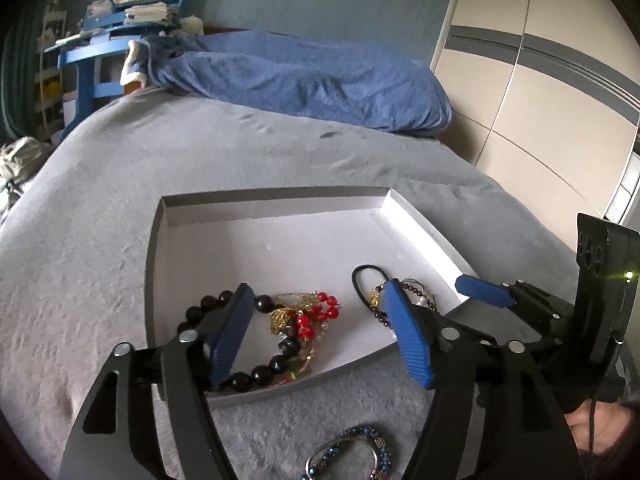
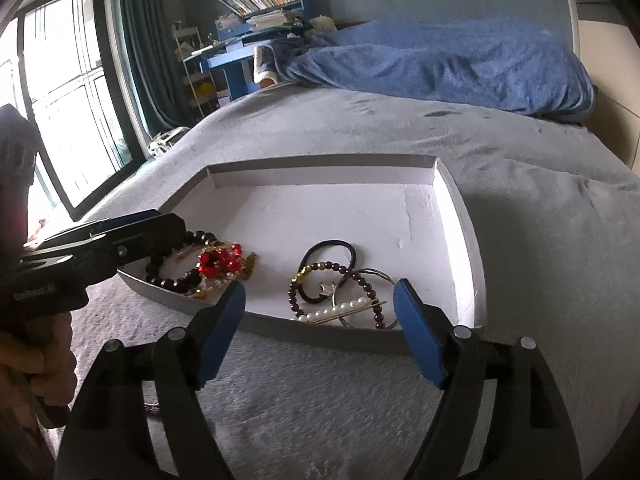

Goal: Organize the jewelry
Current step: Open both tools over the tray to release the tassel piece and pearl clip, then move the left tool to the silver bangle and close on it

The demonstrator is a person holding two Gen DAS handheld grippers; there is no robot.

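Note:
A shallow white box (image 1: 276,206) (image 2: 464,216) lies on the grey bed. In its near left part lie a black bead bracelet (image 1: 262,372) (image 2: 172,280) and a tangle of red beads and gold chain (image 1: 314,314) (image 2: 222,262). To the right lie a black hair tie (image 2: 332,250) (image 1: 362,280), a dark red bead bracelet (image 2: 352,276) and a pearl pin (image 2: 340,310). A blue beaded ring (image 1: 352,454) lies on the bed outside the box. My left gripper (image 1: 320,328) (image 2: 132,224) is open over the box's near left corner. My right gripper (image 2: 320,320) is open and empty just before the box's near edge.
A blue duvet (image 1: 304,76) (image 2: 440,60) is bunched at the far end of the bed. A blue desk with books (image 1: 120,20) (image 2: 248,20) stands beyond. A window (image 2: 72,92) is on the left, a wardrobe (image 1: 540,80) on the right.

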